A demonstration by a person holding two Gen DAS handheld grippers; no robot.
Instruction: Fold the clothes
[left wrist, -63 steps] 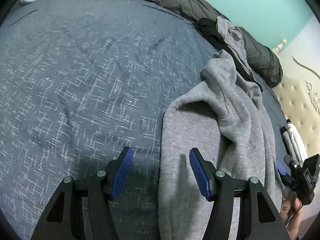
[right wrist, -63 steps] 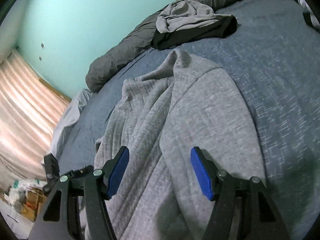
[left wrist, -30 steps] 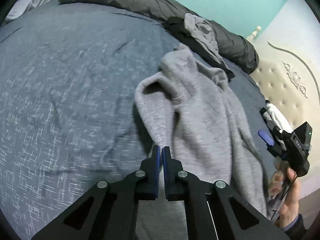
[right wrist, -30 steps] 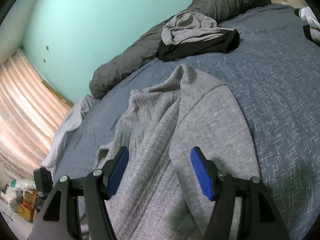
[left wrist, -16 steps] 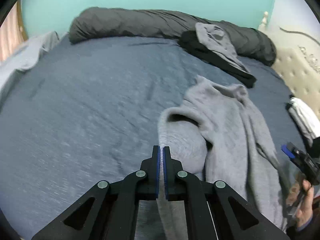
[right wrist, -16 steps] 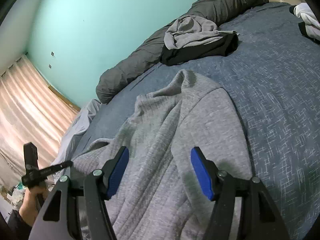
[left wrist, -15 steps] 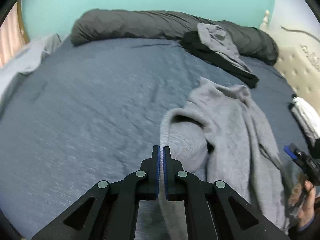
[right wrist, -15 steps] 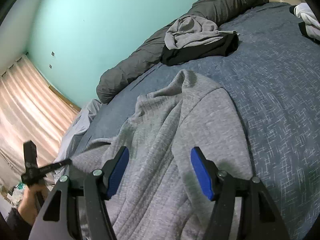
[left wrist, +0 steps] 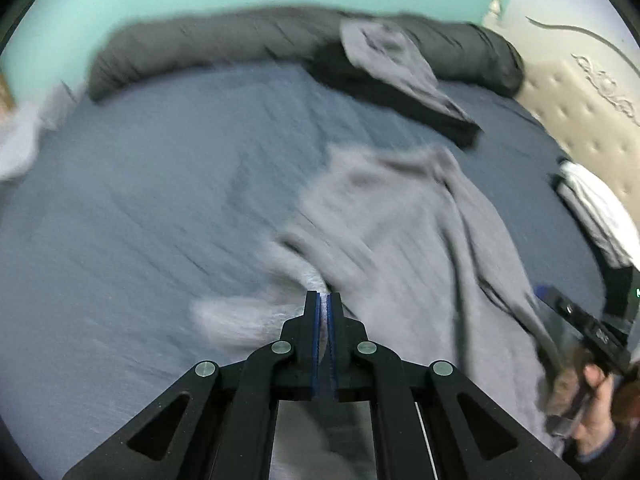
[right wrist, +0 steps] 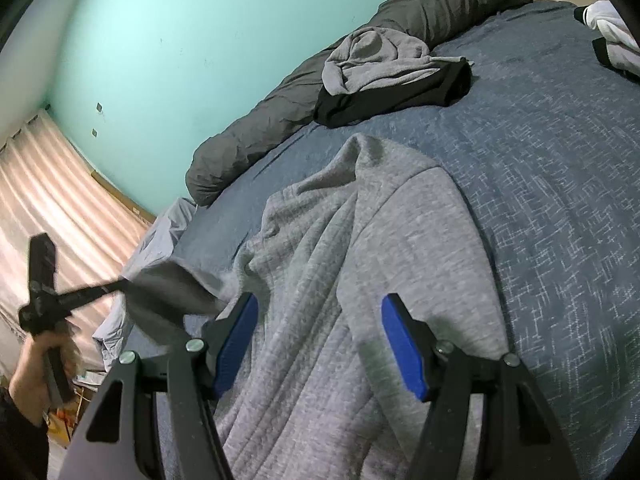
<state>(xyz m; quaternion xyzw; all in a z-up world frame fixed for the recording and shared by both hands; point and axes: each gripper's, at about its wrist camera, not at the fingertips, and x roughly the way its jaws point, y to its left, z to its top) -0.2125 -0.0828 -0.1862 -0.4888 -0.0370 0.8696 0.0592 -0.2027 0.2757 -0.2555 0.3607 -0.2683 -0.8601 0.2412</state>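
My left claw pinches an edge of the grey sweatshirt; my right claw hangs open above it.

My left claw point(left wrist: 323, 300) is at the far left, its blue pads pressed together on a fold of the grey sweatshirt point(right wrist: 360, 240), and in the right wrist view that fold is lifted off the bed point(right wrist: 560, 160) where the pads bite. Ahead and to the right of that claw the rest of the sweatshirt lies rumpled on the blue cover. My right claw point(right wrist: 320, 344) stands with its pads well apart and nothing between them, the sweatshirt's body spread just below. Beyond it a grey-and-black pile of clothes point(right wrist: 384, 76) rests against a dark rolled duvet point(right wrist: 256, 128), and at the far right lies a white-and-black garment point(right wrist: 612, 36).
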